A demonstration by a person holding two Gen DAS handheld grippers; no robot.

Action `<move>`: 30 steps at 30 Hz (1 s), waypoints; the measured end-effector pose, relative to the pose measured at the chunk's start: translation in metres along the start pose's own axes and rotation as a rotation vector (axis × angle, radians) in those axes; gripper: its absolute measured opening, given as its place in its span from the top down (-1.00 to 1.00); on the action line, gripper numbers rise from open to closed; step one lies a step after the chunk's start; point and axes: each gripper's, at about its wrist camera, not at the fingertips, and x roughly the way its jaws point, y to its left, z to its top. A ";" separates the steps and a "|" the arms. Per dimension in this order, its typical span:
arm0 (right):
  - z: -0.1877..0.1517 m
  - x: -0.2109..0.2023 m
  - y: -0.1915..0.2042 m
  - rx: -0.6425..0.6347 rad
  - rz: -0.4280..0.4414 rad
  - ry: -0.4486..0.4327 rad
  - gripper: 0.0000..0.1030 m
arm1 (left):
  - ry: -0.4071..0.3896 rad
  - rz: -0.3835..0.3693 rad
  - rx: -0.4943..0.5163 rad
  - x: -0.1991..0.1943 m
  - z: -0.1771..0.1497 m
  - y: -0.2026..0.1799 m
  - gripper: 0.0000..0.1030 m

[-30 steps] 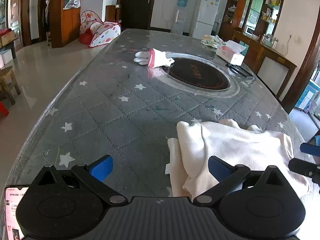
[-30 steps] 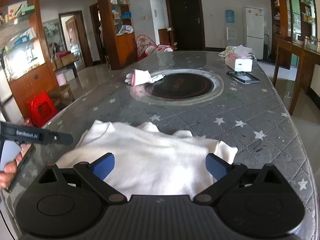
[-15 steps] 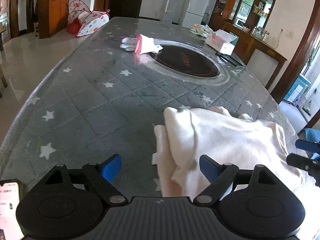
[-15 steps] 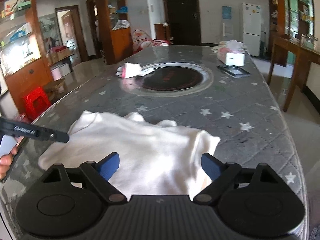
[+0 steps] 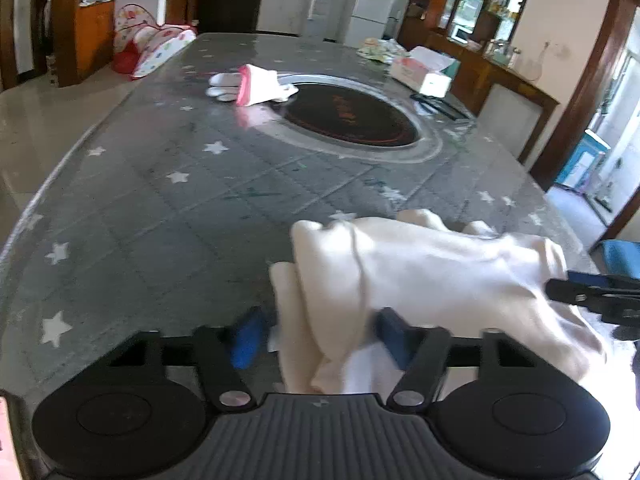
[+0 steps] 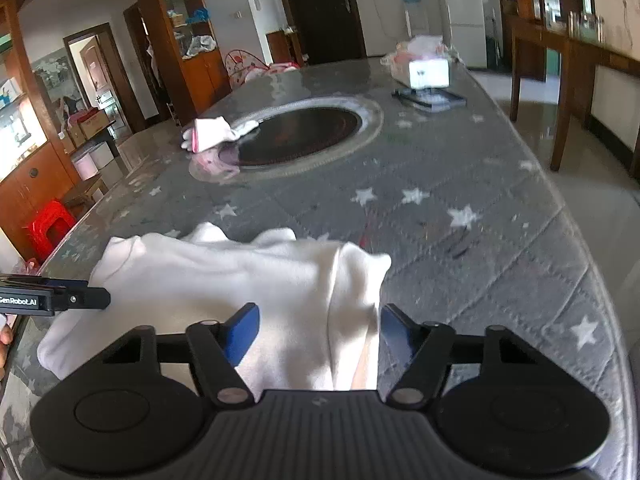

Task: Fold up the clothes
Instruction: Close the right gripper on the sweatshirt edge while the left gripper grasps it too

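A cream-white garment (image 5: 432,264) lies bunched at the near end of the grey star-patterned table (image 5: 160,200). My left gripper (image 5: 318,334) has its blue pads pressed against both sides of the garment's left edge, which gathers into vertical folds between them. In the right wrist view the same garment (image 6: 224,272) spreads to the left, and my right gripper (image 6: 318,330) pinches its right edge the same way. One finger of the right gripper (image 5: 580,294) shows at the garment's far side, and one of the left (image 6: 72,300) in the right wrist view.
A white glove with a pink cuff (image 5: 256,86) lies beside the round dark inset (image 5: 352,116) mid-table. A tissue box (image 5: 424,72) and a flat dark device (image 5: 436,104) sit at the far right. The table's edge curves close on both sides. A red stool (image 6: 50,226) stands on the floor.
Both grippers moved forward onto the garment and their jaws narrowed from wide open until the pads met the cloth. The garment's edges are now gathered and raised.
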 end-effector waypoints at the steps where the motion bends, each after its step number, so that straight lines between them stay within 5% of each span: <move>1: -0.001 0.002 0.000 0.002 0.000 0.003 -0.17 | -0.001 -0.006 0.004 0.000 0.000 -0.001 0.06; 13: -0.001 0.006 -0.005 0.015 -0.004 -0.008 -0.19 | -0.013 -0.004 0.032 0.003 0.001 -0.008 -0.01; 17: -0.001 0.008 0.005 -0.002 0.036 -0.001 0.40 | -0.018 -0.021 0.042 0.005 0.001 -0.011 0.25; 20: 0.001 0.006 0.006 0.012 0.038 -0.012 0.64 | -0.033 -0.013 0.062 0.000 0.003 -0.014 0.55; 30: 0.015 -0.021 0.015 -0.001 0.055 -0.085 0.76 | -0.089 -0.009 0.094 -0.021 0.013 -0.025 0.65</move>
